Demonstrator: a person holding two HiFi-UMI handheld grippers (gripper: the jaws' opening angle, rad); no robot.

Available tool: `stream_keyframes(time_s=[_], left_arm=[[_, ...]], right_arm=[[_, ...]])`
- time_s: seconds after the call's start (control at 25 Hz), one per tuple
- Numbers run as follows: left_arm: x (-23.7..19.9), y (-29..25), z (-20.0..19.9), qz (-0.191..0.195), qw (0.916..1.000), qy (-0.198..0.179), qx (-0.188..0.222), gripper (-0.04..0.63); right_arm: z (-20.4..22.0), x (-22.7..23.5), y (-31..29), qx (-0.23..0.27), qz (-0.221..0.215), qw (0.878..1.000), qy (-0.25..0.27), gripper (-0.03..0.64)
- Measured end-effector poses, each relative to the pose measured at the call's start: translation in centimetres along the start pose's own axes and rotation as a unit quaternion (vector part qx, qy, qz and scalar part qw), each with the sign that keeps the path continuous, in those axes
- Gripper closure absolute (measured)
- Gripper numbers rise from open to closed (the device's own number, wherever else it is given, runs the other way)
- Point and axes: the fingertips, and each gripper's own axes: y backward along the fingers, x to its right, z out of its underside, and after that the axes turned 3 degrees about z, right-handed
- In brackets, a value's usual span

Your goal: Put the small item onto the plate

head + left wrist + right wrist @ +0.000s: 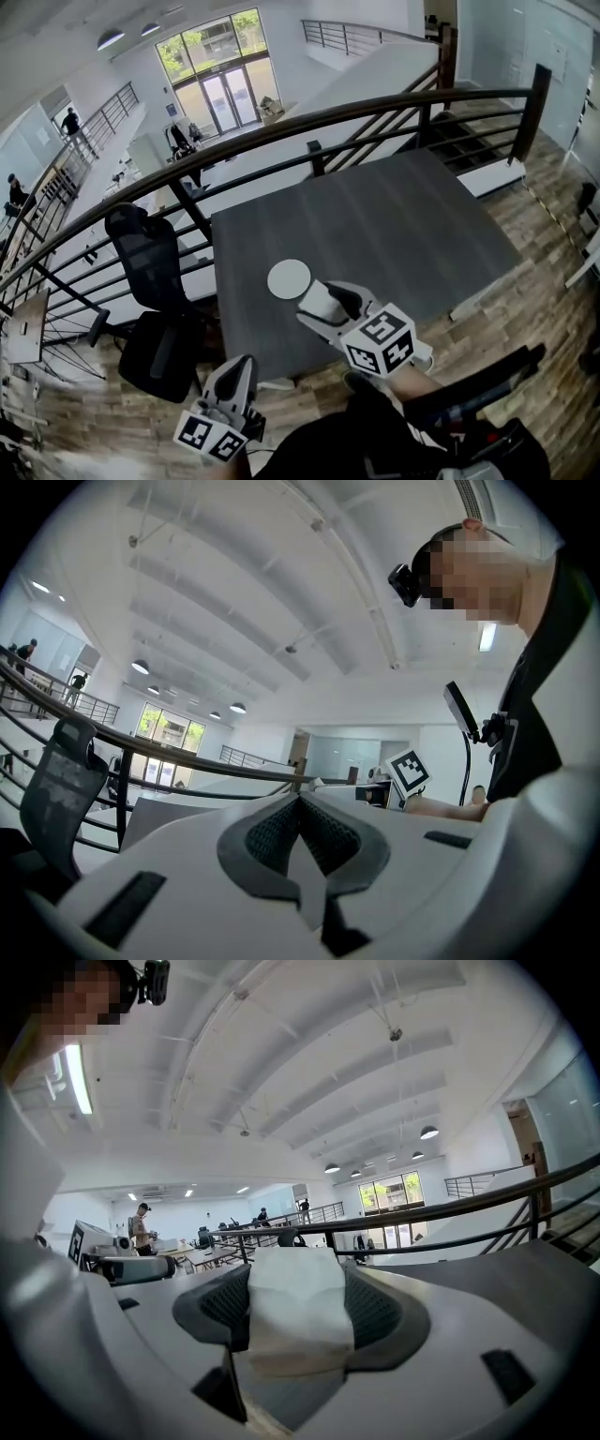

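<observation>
Item (298,1321) fills right tool (297,1277), hidden from head view

No lettering, brand name, number or sign is showing legibly in any of the views. The left gripper (236,367) and the right gripper (317,298) are each carrying a marker cube, the left cube (214,436) and the right cube (380,342), and these are displaying only black-and-white square patterns without readable characters.

Matt grey wood-grain table (394,225) w/ smooth white plate (289,279)
</observation>
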Motion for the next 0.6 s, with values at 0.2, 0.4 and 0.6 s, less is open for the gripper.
stream_keyframes(time_s=[0.2,0.4,0.6], left_arm=[[-0.8,-3.3,-1.2,-0.018,0.9998,-0.004,0.005,0.592],[-2.2,-4.8,-2.2,-0.055,0.9985,-0.006,0.004,0.592],[-3.8,-5.1,-3.0,-0.099,0.995,-0.013,0.008,0.592]], right_arm=[[-2.2,3.0,-1.9,0.004,-0.017,1.0,0.004,0.301],[-4.1,5.0,-4.4,0.007,-0.041,0.999,0.001,0.301],[-5.2,5.9,-7.5,0.005,-0.073,0.997,0.002,0.301]])
